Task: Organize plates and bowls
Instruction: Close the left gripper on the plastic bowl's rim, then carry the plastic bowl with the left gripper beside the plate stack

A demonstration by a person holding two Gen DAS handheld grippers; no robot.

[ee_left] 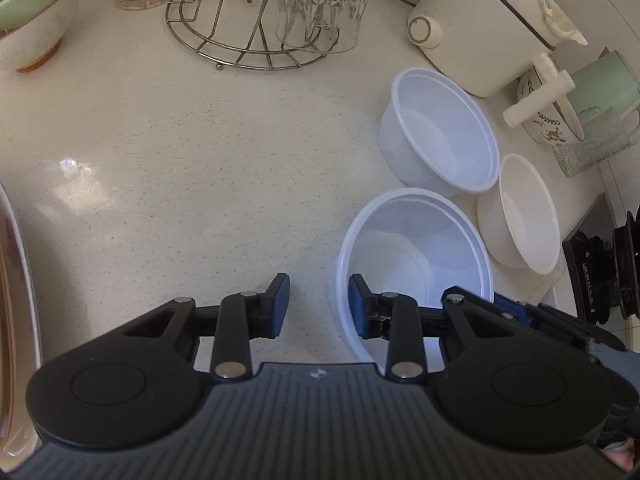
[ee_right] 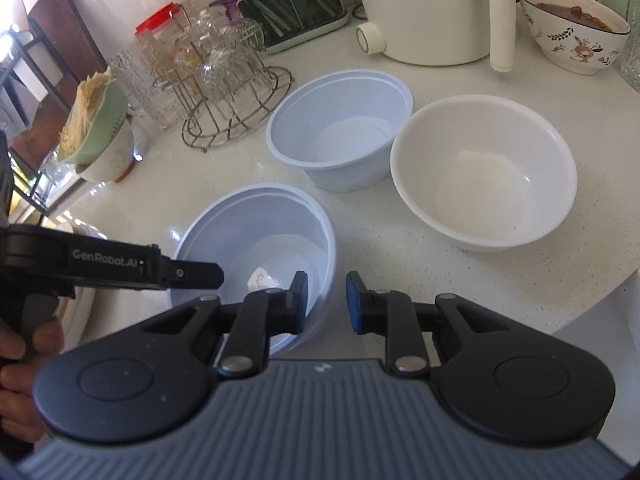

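Reference item: the near pale blue bowl (ee_right: 248,240), upright on the counter (ee_right: 400,272) at its front edge. A second rim line shows just inside its own rim.

1. Wire rack (ee_right: 224,120): behind and left of the reference bowl, well apart from it, carrying upturned glasses.
2. Left tongs (ee_left: 319,300): at the left rim of the reference bowl. One finger is inside the bowl and the other outside, with the wall between them. The jaws stand apart, and the outer pad is clear of the wall. A hand (ee_right: 20,352) grips the handle.
3. Right tongs (ee_right: 327,294): at the right rim of the reference bowl, astride the wall in the same way. The jaws stand apart, with counter visible between the wall and the outer pad.
4. Second pale blue bowl (ee_right: 340,120): just behind the reference bowl, upright and empty.
5. White bowl (ee_right: 480,140): right of the reference bowl, beside the second blue bowl, upright and empty.
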